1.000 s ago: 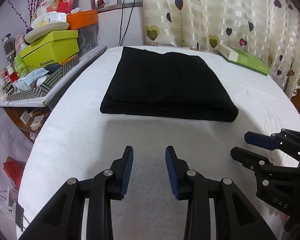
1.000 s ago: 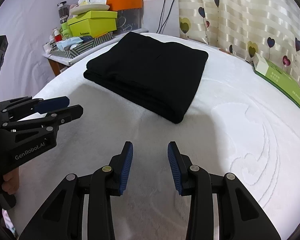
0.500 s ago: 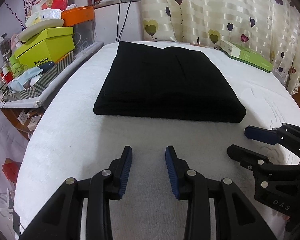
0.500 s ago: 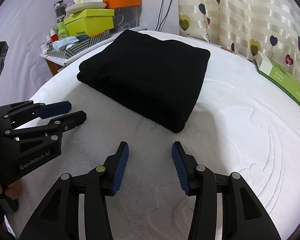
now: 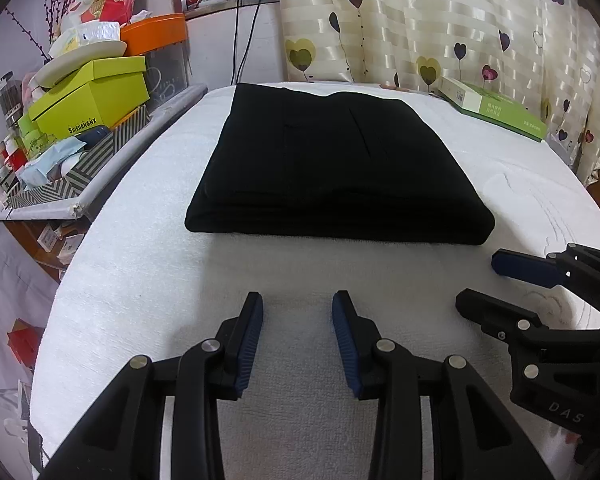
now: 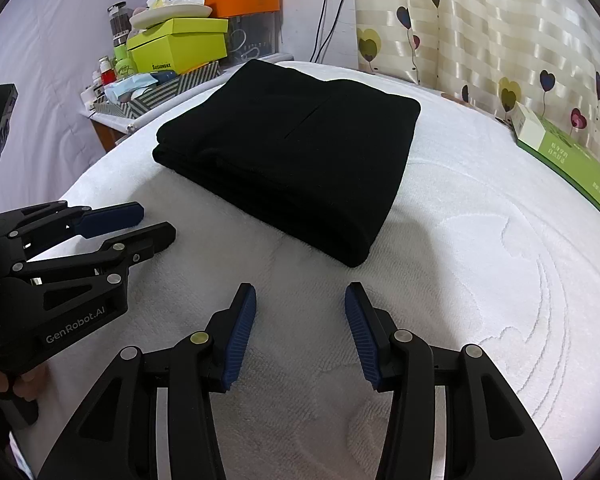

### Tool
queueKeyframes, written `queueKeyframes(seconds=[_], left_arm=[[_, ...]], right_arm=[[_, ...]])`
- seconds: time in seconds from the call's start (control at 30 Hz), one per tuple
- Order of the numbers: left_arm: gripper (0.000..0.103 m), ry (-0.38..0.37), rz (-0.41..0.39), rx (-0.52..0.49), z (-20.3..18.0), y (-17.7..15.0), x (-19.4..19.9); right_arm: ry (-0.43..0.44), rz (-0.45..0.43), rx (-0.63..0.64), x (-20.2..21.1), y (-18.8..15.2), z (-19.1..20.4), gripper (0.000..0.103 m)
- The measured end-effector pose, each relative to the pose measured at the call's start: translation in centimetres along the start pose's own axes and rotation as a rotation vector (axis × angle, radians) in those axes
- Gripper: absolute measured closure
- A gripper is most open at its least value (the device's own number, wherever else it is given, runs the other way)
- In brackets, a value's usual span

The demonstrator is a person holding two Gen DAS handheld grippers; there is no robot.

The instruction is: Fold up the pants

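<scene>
The black pants (image 5: 332,164) lie folded into a flat rectangle on the white towel-covered table (image 5: 148,280); in the right wrist view the pants (image 6: 296,152) sit ahead and slightly left. My left gripper (image 5: 298,304) hovers open over bare towel, a short way in front of the fold's near edge, holding nothing. My right gripper (image 6: 300,298) is also open and empty, near the fold's near right corner. Each gripper shows in the other's view: the right gripper (image 5: 484,284) at the right edge, the left gripper (image 6: 156,222) at the left, with a hand below it.
A green flat box (image 5: 496,108) lies at the table's far right. A side shelf on the left carries a lime box (image 5: 92,96), an orange bin (image 5: 156,34), bottles and clutter. Heart-patterned curtains (image 5: 440,20) hang behind the table.
Both grippers have drifted slightly closer to the folded pants, and the right one's fingers stand a little wider apart. The pants themselves have not moved.
</scene>
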State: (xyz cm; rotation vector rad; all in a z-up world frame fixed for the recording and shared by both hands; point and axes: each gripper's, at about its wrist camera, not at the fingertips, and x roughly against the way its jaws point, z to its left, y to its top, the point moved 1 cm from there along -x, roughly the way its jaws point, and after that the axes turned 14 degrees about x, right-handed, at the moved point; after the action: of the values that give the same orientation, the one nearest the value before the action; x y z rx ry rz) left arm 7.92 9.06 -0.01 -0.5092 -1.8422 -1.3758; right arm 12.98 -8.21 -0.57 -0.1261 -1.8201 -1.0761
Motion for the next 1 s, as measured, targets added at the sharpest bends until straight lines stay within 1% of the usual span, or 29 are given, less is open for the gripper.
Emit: queueKeyframes(seconds=[0.17,0.47,0.57,0.63,0.7,0.73,0.9,1.0], left_arm=[[0.064,-0.013,0.004,0.011,0.1,0.0,-0.1],[0.064,-0.01,0.003,0.008,0.1,0.0,-0.1],[0.064,-0.008,0.002,0.007,0.1,0.0,-0.2],[0.064,-0.001,0.0,0.004,0.0,0.0,-0.2],[0.064,0.002,-0.001,0.003,-0.1,0.0,-0.2],[0.064,0.0,0.0,0.007,-0.1,0.1,-0.3],[0.064,0.004,0.0,0.002,-0.4,0.6,-0.7],[0.064,-0.002,0.002,0.008,-0.5,0.8,-1.0]], right_arm=[[-0.003,0.001,0.002,0.0,0.0,0.0,0.055],[-0.019,0.005,0.013,0.0,0.1,0.2,0.055],[-0.008,0.001,0.003,0.1,0.0,0.1,0.055],[0.01,-0.006,-0.003,0.0,0.0,-0.1,0.053],[0.056,-0.02,-0.002,-0.1,0.2,-0.2,0.04],[0.072,-0.024,0.002,-0.2,0.3,-0.3,0.038],[0.04,-0.011,0.029,-0.7,0.8,0.0,0.038],[0.039,-0.01,0.029,-1.1,1.1,-0.2,0.038]])
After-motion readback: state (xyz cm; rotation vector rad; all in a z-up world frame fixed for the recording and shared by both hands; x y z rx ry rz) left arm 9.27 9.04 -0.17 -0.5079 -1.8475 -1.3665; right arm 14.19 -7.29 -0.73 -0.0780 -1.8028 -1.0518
